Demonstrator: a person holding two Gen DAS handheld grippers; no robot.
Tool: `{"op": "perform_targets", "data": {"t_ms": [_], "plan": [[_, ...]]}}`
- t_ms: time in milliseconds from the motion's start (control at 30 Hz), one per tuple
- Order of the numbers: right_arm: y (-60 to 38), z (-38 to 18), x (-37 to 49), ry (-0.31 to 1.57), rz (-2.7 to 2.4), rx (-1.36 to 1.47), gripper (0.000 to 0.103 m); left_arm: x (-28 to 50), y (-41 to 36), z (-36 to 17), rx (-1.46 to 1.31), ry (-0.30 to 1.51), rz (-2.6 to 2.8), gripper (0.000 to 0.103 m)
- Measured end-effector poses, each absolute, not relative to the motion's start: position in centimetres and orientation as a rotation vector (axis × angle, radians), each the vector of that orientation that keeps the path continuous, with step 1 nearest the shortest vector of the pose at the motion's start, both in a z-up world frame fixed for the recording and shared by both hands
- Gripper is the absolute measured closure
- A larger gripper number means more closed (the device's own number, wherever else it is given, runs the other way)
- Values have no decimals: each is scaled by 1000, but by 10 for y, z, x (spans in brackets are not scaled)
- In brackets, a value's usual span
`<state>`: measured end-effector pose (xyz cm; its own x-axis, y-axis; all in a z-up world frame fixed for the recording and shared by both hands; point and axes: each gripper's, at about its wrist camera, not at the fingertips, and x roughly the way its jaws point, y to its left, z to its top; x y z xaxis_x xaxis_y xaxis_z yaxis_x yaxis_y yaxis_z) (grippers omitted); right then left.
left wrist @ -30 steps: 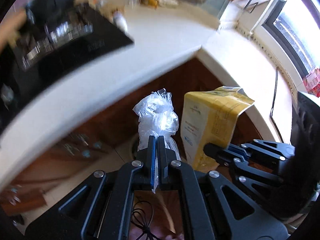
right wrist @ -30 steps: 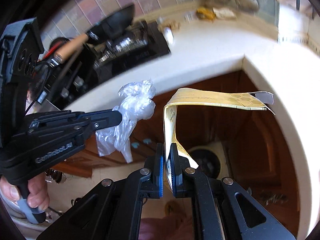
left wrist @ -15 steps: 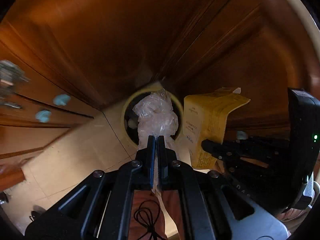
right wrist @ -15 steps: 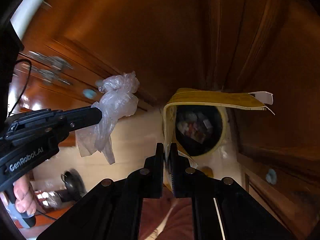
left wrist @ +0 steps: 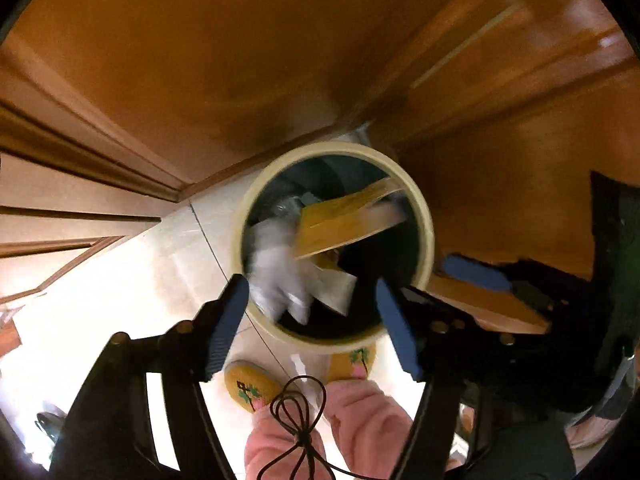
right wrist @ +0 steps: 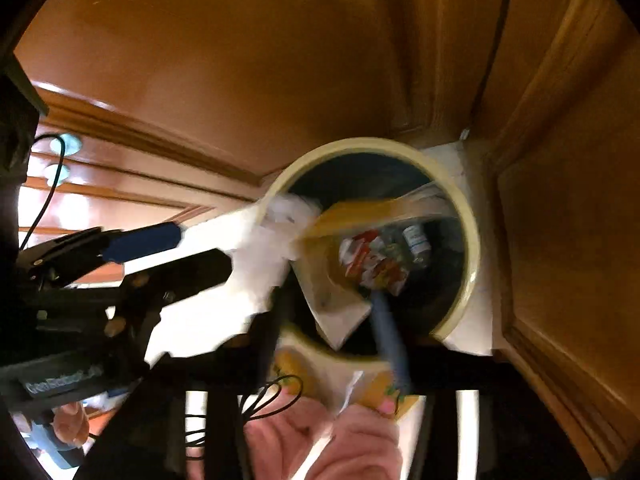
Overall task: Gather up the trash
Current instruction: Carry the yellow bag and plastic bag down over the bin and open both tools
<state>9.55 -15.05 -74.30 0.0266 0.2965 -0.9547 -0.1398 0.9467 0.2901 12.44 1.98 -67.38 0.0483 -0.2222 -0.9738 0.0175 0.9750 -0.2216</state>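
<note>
I'm seeing glossy wooden cabinets (left wrist: 280, 60), a smooth cream plastic bin (left wrist: 427, 216), crinkled clear plastic bag (left wrist: 276, 268), matt yellow paper packet (left wrist: 344, 220) and fuzzy pink trousers (left wrist: 360, 420).

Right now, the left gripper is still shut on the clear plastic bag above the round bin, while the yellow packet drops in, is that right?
Not quite: the left gripper is open, as the left wrist view shows. The plastic bag is falling into the bin alongside the yellow packet.
</note>
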Motion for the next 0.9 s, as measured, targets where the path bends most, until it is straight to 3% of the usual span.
{"op": "perform_targets", "data": {"t_ms": [367, 900], "plan": [[-162, -770, 91, 1537, 291, 155, 44, 118, 47, -692, -165, 1561, -107, 39], [-162, -716, 77, 1513, 254, 195, 44, 109, 38, -639, -127, 1544, -111, 39]]}}
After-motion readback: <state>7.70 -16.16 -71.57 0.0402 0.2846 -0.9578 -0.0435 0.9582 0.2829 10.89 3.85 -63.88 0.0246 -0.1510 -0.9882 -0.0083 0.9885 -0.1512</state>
